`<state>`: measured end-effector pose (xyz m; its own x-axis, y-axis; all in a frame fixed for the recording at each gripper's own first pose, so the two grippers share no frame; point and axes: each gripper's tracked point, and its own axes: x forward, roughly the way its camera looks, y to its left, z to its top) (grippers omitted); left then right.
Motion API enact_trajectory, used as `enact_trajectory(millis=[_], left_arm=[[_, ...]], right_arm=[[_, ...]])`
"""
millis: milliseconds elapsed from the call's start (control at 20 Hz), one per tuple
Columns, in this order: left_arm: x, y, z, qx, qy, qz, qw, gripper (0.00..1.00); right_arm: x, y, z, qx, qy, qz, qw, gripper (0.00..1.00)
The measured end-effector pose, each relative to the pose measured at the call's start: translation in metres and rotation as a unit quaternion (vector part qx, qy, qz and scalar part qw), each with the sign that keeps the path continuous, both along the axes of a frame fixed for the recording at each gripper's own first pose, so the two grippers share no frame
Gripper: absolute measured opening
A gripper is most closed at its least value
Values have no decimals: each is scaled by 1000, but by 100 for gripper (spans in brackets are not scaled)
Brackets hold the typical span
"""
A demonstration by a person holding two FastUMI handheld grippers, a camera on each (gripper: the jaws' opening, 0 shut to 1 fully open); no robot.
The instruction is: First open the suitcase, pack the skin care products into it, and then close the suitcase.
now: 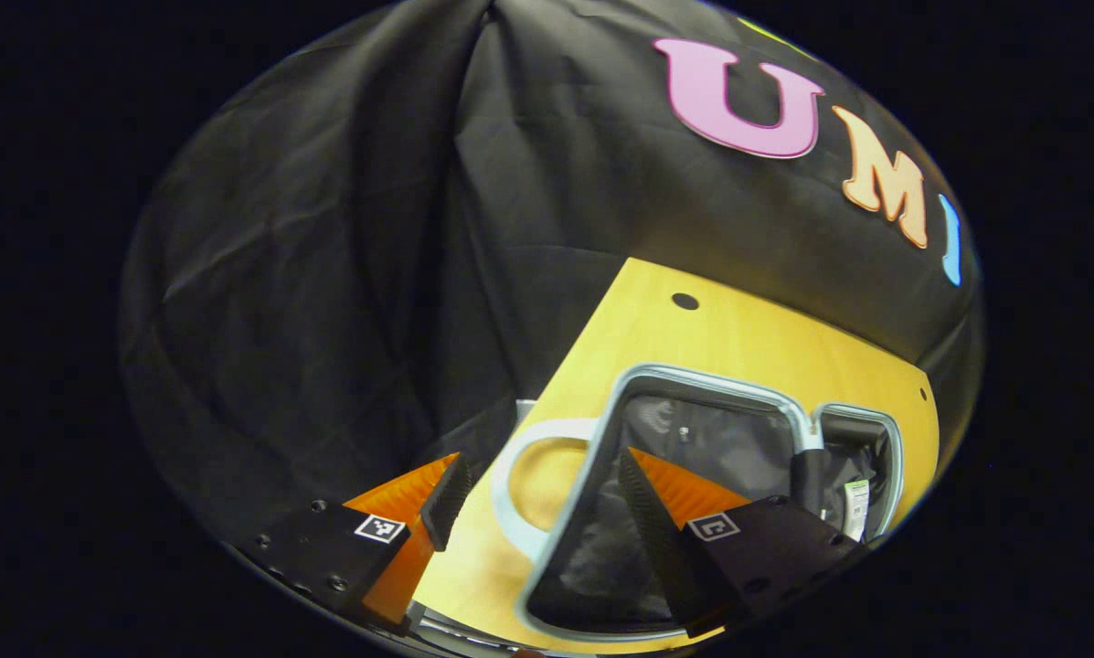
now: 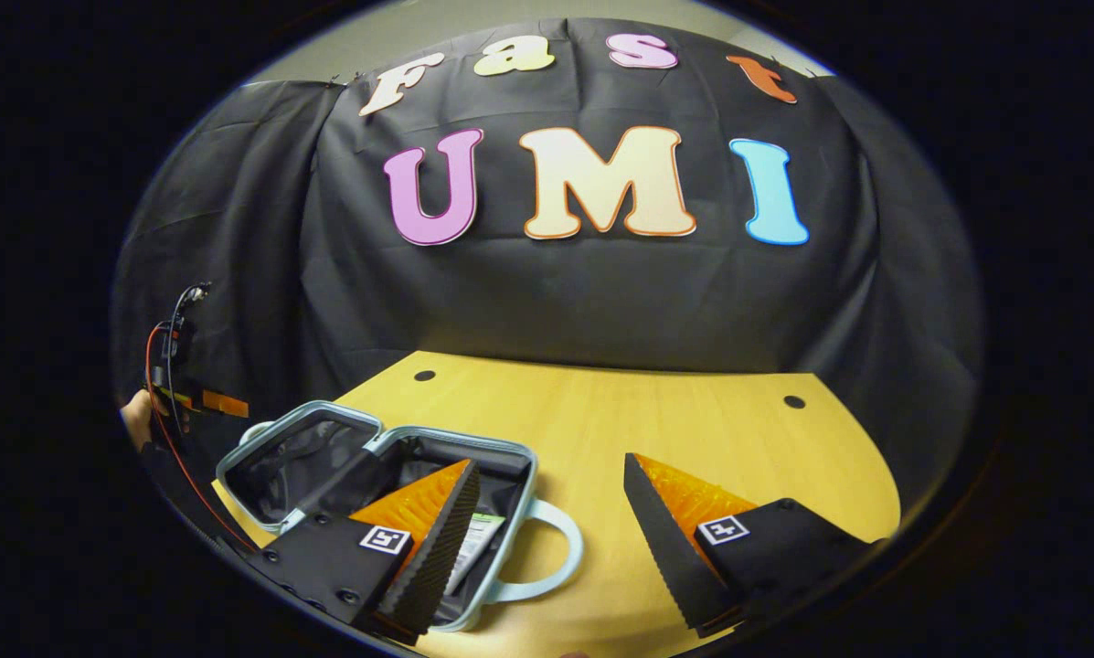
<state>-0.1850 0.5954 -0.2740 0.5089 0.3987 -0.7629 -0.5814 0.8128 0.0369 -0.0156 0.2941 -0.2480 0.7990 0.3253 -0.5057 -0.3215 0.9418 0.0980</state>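
A light blue suitcase (image 1: pixel 693 373) lies open on the wooden table, both halves lined in dark fabric. Its handle (image 1: pixel 515 475) points toward my left gripper (image 1: pixel 542 503), which hangs open over the handle and the nearer half. In the right gripper view the suitcase (image 2: pixel 455 434) sits at lower left, its lid half (image 2: pixel 236 457) folded out to the left. A white and green item (image 2: pixel 478 539) lies in the handle-side half, also visible as the item (image 1: pixel 857 507). My right gripper (image 2: pixel 551 539) is open above the handle (image 2: pixel 560 548), holding nothing.
The wooden table (image 2: pixel 674 429) has two small dark holes (image 2: pixel 793 401) near its back edge. Black cloth hangs behind and to the left. At the far left a hand (image 2: pixel 131 416) holds the other gripper (image 2: pixel 190 397) with red and black cables.
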Motion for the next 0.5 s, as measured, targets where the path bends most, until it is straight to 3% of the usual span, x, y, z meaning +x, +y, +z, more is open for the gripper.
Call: enact_trajectory(millis=[300, 500], left_arm=[[-16, 25, -56, -53, 58, 12, 997, 95], [-22, 33, -68, -74, 79, 11, 994, 84]], right_arm=[[-5, -24, -12, -15, 20, -31, 999, 98], [-5, -25, -7, -29, 9, -25, 999, 98]])
